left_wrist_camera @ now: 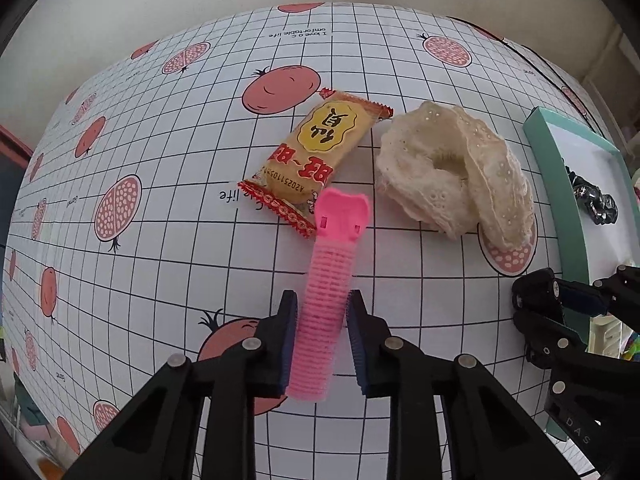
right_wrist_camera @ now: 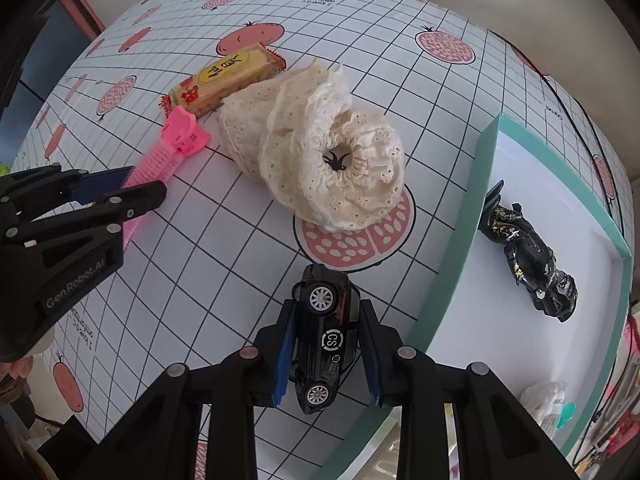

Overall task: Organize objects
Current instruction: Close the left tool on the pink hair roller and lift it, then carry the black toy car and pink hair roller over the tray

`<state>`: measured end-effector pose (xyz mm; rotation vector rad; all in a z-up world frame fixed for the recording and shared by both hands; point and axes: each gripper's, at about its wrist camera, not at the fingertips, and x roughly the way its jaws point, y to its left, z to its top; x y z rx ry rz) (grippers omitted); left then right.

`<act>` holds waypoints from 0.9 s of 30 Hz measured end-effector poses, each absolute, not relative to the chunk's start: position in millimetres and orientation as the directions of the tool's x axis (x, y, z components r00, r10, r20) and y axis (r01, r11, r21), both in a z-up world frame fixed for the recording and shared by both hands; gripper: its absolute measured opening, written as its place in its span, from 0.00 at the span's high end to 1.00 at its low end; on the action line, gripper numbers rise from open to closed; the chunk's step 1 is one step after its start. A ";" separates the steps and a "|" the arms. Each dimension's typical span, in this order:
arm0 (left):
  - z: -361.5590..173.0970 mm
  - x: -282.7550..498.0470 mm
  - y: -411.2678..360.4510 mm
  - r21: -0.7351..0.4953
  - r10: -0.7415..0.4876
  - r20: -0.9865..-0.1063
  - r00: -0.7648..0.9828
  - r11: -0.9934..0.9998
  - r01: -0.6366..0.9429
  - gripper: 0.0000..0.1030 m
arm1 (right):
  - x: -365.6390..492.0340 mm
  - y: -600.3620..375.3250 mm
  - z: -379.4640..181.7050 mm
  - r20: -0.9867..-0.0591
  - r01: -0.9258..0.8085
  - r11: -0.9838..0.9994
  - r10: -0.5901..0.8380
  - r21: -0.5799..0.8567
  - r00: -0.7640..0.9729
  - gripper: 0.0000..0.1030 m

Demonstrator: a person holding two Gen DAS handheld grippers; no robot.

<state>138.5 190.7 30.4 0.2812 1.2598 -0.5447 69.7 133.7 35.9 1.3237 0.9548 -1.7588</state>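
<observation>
Left wrist view: left tool (left_wrist_camera: 322, 312) clamps pink hair roller clip (left_wrist_camera: 326, 300) w/ both pads, clip end near snack packet (left_wrist_camera: 314, 160) on worktop (left_wrist_camera: 160, 200); cream lace scrunchie (left_wrist_camera: 456, 172) just right. Right wrist view: right tool (right_wrist_camera: 326, 320) grips black toy car (right_wrist_camera: 326, 336) on its side, above worktop beside teal tray (right_wrist_camera: 452, 248) holding black scrunchie (right_wrist_camera: 528, 256).

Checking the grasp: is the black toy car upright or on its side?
On its side: the black toy car shows both wheels facing the camera between the right gripper fingers.
</observation>
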 end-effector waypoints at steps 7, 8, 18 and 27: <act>46.7 136.8 189.8 -0.104 -0.262 -0.939 0.225 0.836 0.539 0.75 | 66.4 120.4 45.9 -0.966 0.883 -0.450 -0.140 -0.132 -0.216 0.69; 50.4 136.7 189.7 -0.101 -0.264 -0.936 0.234 0.836 0.540 0.75 | 64.6 120.0 48.3 -0.965 0.884 -0.448 -0.145 -0.133 -0.219 0.69; 87.4 142.7 196.4 -0.136 -0.332 -0.895 0.297 0.839 0.527 0.75 | 83.0 130.5 92.0 -0.942 0.887 -0.443 -0.225 -0.129 -0.249 0.69; 106.4 133.6 174.4 -0.214 -0.409 -0.869 0.279 0.818 0.534 0.75 | 55.4 152.3 111.8 -0.919 0.845 -0.523 -0.269 -0.110 -0.287 0.69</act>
